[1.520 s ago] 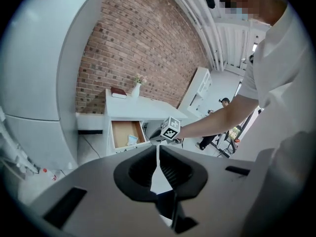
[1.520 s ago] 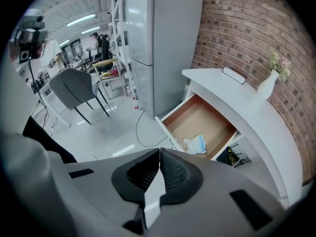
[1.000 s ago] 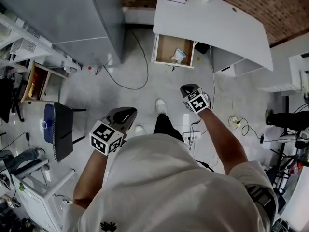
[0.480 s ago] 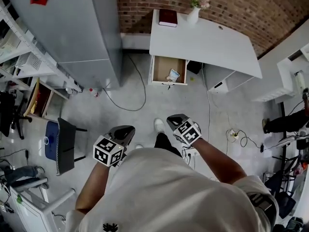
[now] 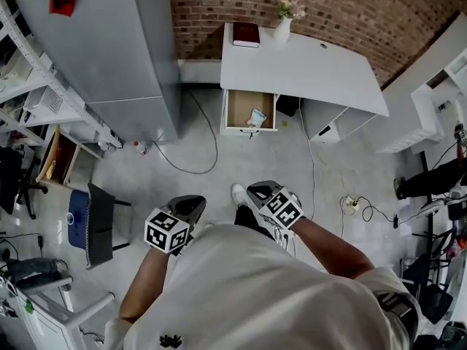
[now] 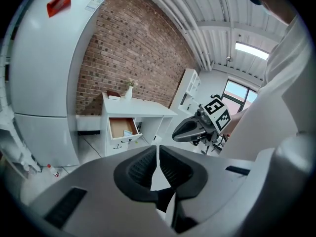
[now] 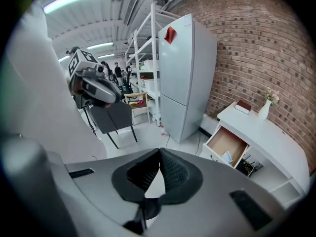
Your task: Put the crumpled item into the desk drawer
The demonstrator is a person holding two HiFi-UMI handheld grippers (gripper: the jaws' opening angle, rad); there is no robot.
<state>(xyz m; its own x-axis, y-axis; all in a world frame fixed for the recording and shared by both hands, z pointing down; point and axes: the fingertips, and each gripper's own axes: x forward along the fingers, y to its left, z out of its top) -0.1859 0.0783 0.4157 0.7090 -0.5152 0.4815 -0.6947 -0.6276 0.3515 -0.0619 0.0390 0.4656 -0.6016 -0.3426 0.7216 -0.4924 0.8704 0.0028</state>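
Head view: I see the crumpled item [image 5: 256, 117], a pale bluish-white wad, lying inside the open drawer [image 5: 238, 108] of the white surface [image 5: 306, 68] | left gripper [image 6: 157, 149] fingers pressed together, empty | right gripper [image 7: 159, 154] fingers together, empty | both well apart from the drawer

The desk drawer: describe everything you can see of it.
The desk drawer is pulled open from under the left part of the white desk. Its front and walls are white; its inside bottom looks like bare brown wood. A small dark handle sits on the front. A pale crumpled item with some blue lies inside, at the right, near the front. Nothing else shows in it.
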